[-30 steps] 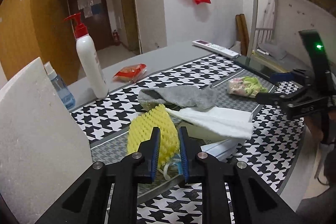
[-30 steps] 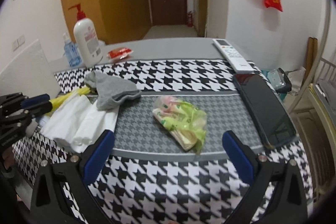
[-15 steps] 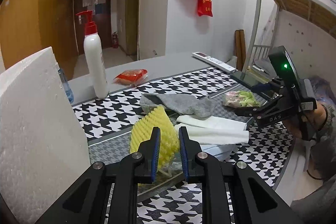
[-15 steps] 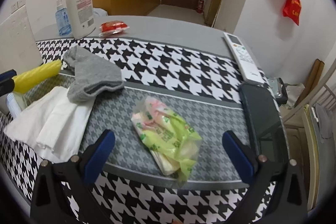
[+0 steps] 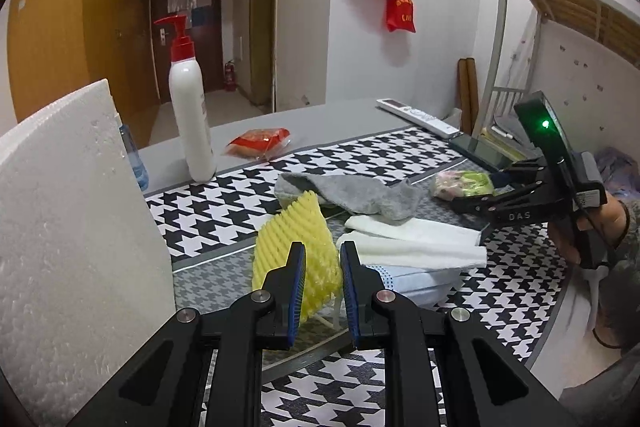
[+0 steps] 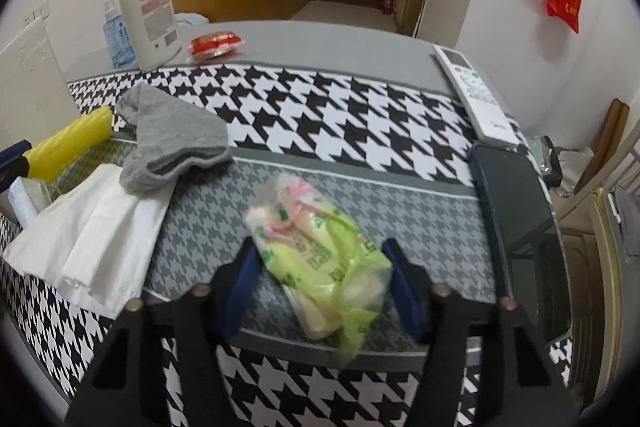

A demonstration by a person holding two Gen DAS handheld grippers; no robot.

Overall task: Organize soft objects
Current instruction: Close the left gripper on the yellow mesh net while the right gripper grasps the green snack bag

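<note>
Right gripper (image 6: 320, 279) jaws closing around green-and-pink plastic packet (image 6: 320, 251) lying between them on houndstooth mat (image 6: 360, 115); contact unclear. Left gripper (image 5: 322, 267) pinching yellow ribbed sponge (image 5: 296, 247), lying beside white cloth (image 5: 416, 243).

The left hand-held gripper (image 5: 322, 269) clamps a yellow ridged sponge (image 5: 294, 247) above the table (image 5: 248, 195), beside a grey sock (image 5: 352, 191) and folded white cloths (image 5: 416, 245).
</note>
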